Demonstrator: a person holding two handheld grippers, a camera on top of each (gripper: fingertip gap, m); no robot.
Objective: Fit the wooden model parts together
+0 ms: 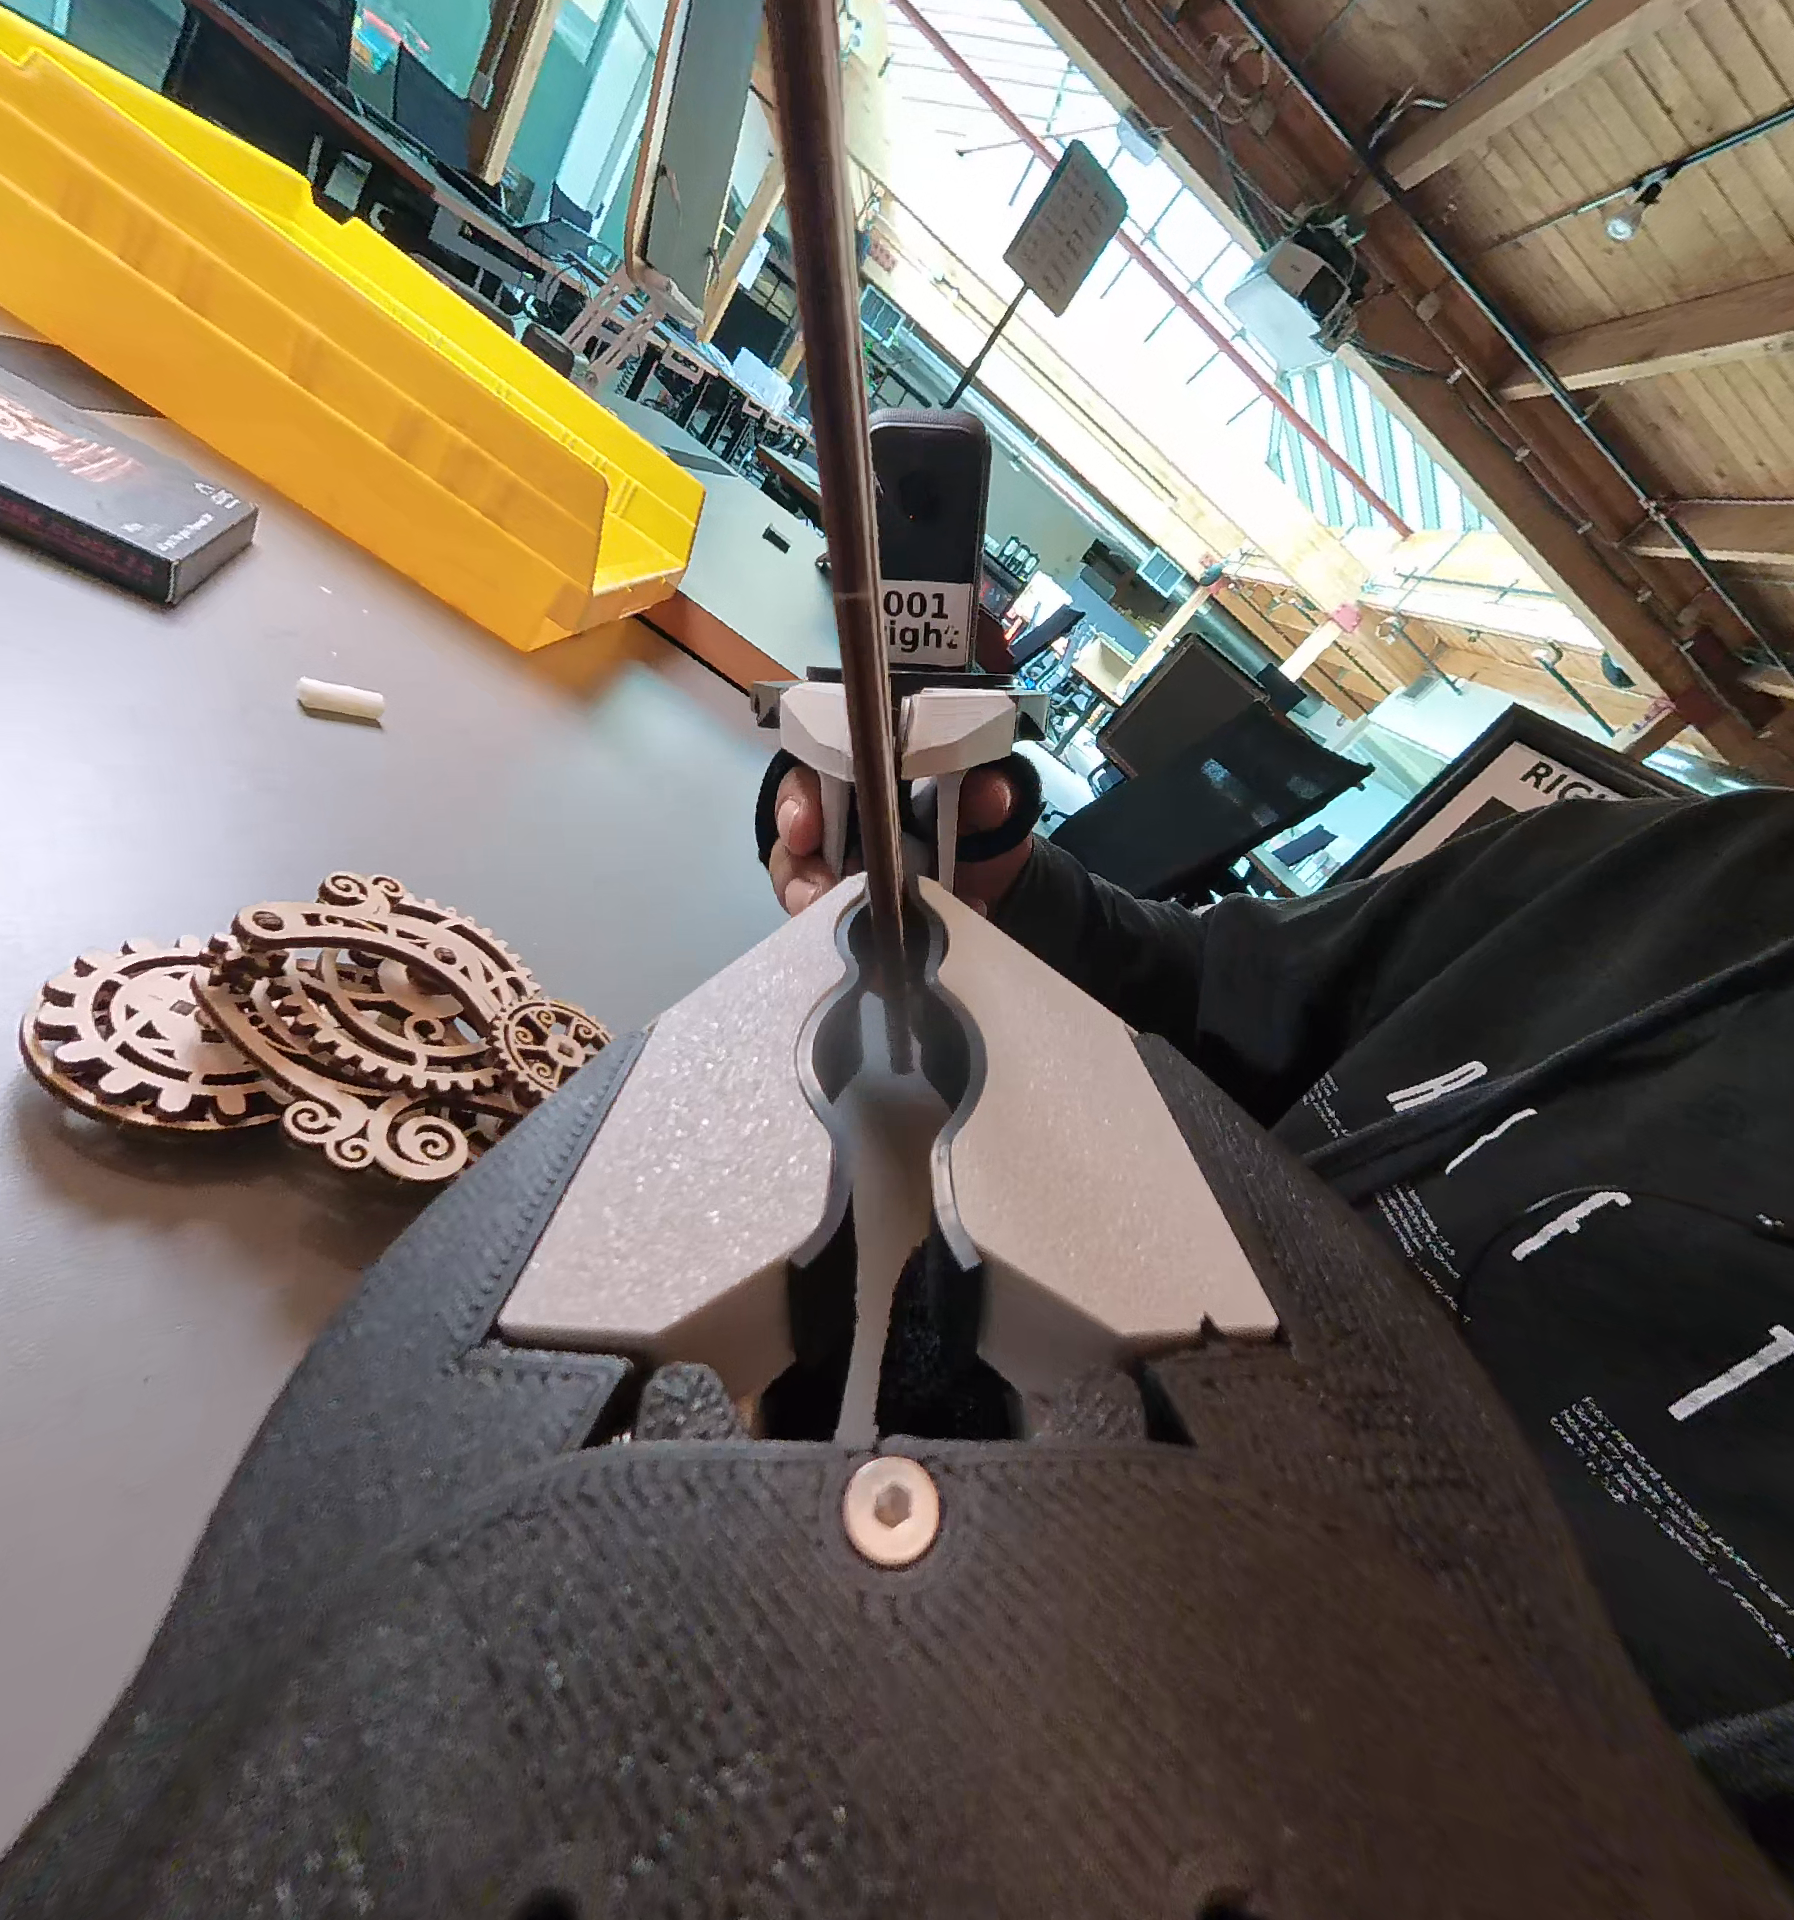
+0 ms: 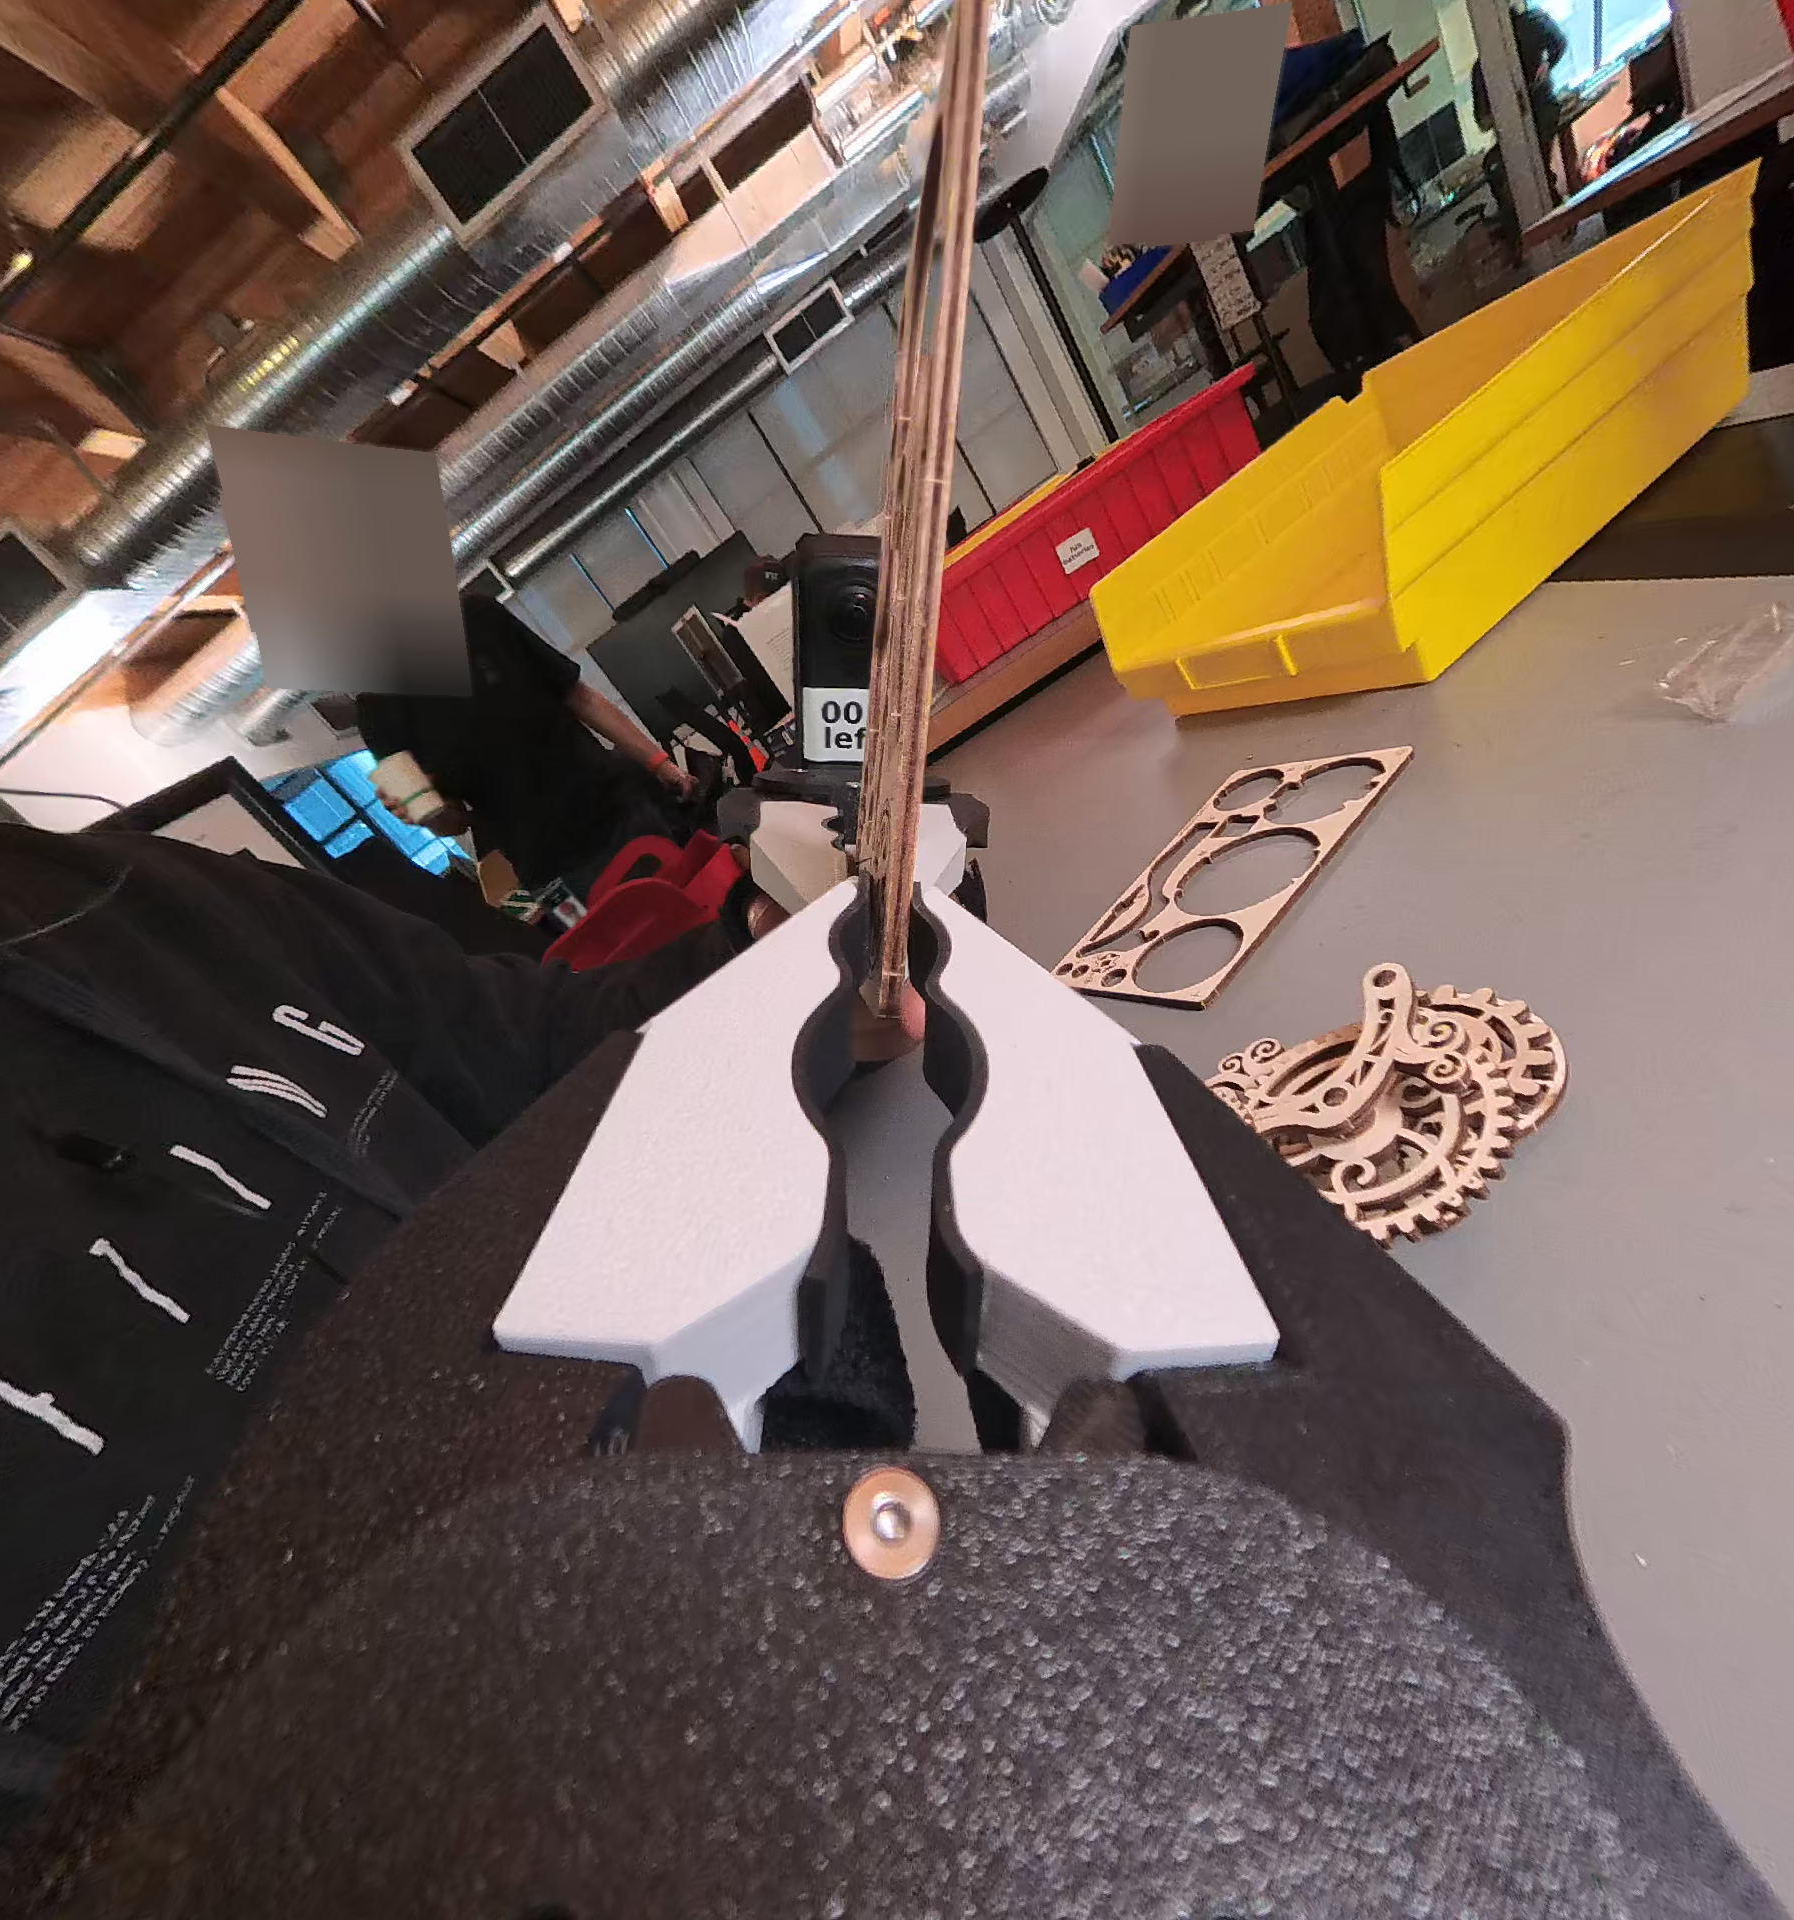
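Plywood, seen edge-on, fills the middle of my left wrist view: a thin wooden sheet (image 1: 839, 520) rises from my left tongs (image 1: 895, 935) toward twelve o'clock, and my grey fingers (image 1: 727, 1122) are pressed together on its lower edge. Straight ahead, the right tongs (image 1: 888, 821) face me with a hand wrapped round their grip, the sheet passing between their white fingers. At nine o'clock the assembled wooden gear model (image 1: 321, 1039) lies on the grey desk (image 1: 457, 831). Farther off, at ten to eleven o'clock, are a dark box (image 1: 93, 499), a small white stub (image 1: 340, 698) and a yellow bin (image 1: 301, 353).

In my right wrist view the same sheet (image 2: 924, 520) stands up from my right tongs (image 2: 888, 935), whose white fingers (image 2: 1069, 1143) pinch its edge. The left tongs (image 2: 862, 842) sit just beyond, closed on the sheet from the far side. At three o'clock the gear model (image 2: 1412, 1101) rests on the desk (image 2: 1651, 935), with an emptied wooden parts frame (image 2: 1246, 873) just above it. At two o'clock sits a yellow bin (image 2: 1475, 520), a red bin (image 2: 1101, 520) beside it.
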